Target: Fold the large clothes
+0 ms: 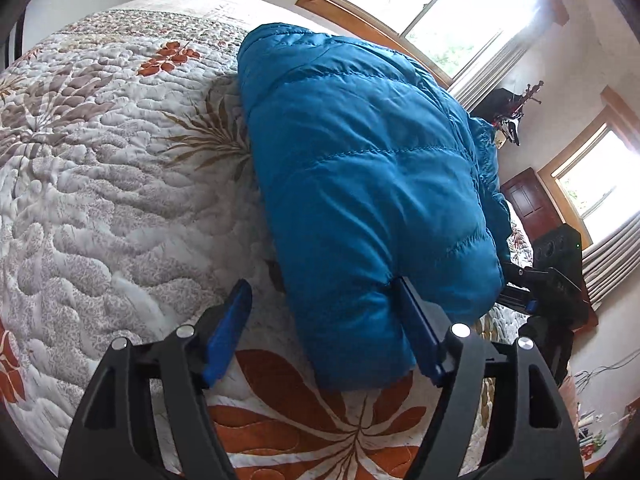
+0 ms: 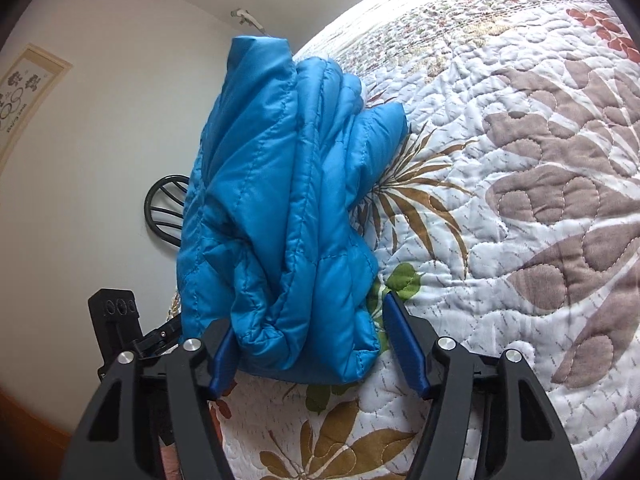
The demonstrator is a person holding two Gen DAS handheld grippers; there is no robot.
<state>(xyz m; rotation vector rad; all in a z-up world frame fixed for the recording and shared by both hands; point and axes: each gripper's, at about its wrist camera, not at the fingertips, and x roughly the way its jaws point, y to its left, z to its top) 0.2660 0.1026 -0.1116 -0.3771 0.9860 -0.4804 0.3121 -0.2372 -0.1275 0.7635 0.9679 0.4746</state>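
Note:
A blue puffer jacket lies folded in a thick bundle on a quilted floral bedspread. My left gripper is open; its right finger touches the near end of the bundle and the left finger stands over the bedspread. In the right wrist view the jacket shows stacked folded layers. My right gripper is open, its fingers on either side of the bundle's near end. The other gripper shows at the edge of each view.
The bedspread stretches wide to one side of the jacket. Two windows with curtains, a dark wooden door and a coat rack stand behind. A white wall with a framed picture and a black chair back lie beyond the bed.

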